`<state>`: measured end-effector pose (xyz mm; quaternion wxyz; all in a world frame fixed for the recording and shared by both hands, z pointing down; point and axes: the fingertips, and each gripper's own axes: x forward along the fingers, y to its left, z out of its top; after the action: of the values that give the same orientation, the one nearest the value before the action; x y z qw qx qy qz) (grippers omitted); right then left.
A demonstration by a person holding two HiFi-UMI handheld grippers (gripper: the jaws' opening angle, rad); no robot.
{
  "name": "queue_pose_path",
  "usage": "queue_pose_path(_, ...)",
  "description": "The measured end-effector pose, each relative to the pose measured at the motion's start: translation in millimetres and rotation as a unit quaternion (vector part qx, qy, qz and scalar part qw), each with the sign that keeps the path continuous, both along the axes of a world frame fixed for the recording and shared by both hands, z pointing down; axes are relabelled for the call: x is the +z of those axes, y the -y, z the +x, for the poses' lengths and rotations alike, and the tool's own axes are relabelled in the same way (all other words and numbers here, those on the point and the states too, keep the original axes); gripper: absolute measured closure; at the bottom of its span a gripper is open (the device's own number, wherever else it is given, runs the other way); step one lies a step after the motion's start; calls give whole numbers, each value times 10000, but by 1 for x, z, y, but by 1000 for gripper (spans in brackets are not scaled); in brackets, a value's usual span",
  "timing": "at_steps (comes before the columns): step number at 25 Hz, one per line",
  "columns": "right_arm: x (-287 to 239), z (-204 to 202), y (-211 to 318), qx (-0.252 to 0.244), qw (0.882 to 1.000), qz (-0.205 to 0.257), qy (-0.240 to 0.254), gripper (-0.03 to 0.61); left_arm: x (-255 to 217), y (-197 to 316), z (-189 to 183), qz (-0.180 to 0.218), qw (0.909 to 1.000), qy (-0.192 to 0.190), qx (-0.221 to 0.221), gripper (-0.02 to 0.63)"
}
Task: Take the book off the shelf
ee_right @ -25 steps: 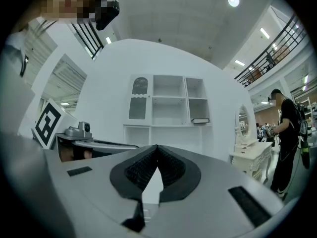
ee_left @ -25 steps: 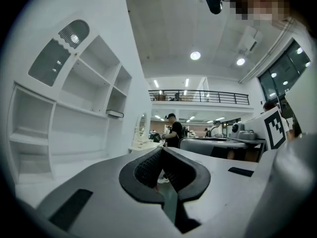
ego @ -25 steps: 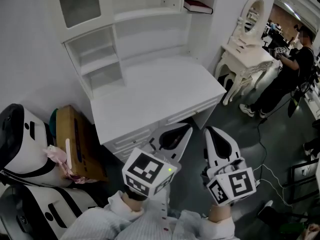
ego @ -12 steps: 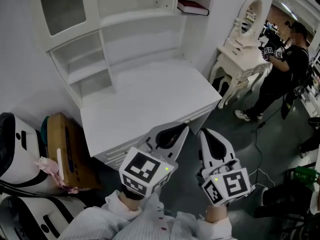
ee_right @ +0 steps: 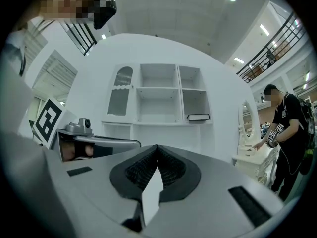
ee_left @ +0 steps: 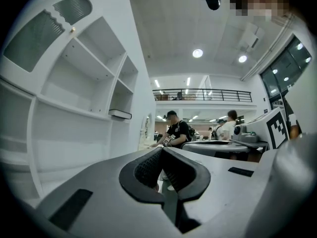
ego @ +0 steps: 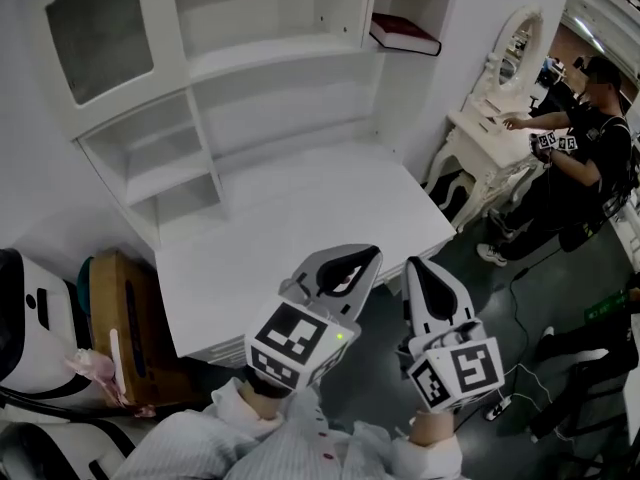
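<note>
Left gripper (ego: 368,252): jaws closed tip to tip, nothing between. Right gripper (ego: 414,264): jaws likewise pressed together, empty. Book (ego: 405,34): flat in right compartment of shelf (ego: 270,53), well ahead of and above both grippers, untouched.

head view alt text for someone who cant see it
A dark red book lies flat in the top right compartment of a white hutch above a white desk. In the foreground the left gripper and right gripper, both shut and empty, point toward the desk, far from the book. A person stands at a dressing table on the right.
</note>
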<state>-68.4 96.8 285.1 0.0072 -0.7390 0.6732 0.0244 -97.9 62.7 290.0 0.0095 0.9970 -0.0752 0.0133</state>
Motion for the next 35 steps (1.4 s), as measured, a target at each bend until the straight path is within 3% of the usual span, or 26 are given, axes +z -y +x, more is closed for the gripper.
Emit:
queue_pose_path(12,-5,39,88,125,9999,86,-64,566,0,89,29,126,9999,33,40,604)
queue_pose_path(22,11,69,121,190,9998,-43,57,566,11,124,55,63,9999,103,34,604)
queue_pose_path(35,7,161,182,-558,9984,38,-77,565,8,177,142,121,9973,-25,-720,604)
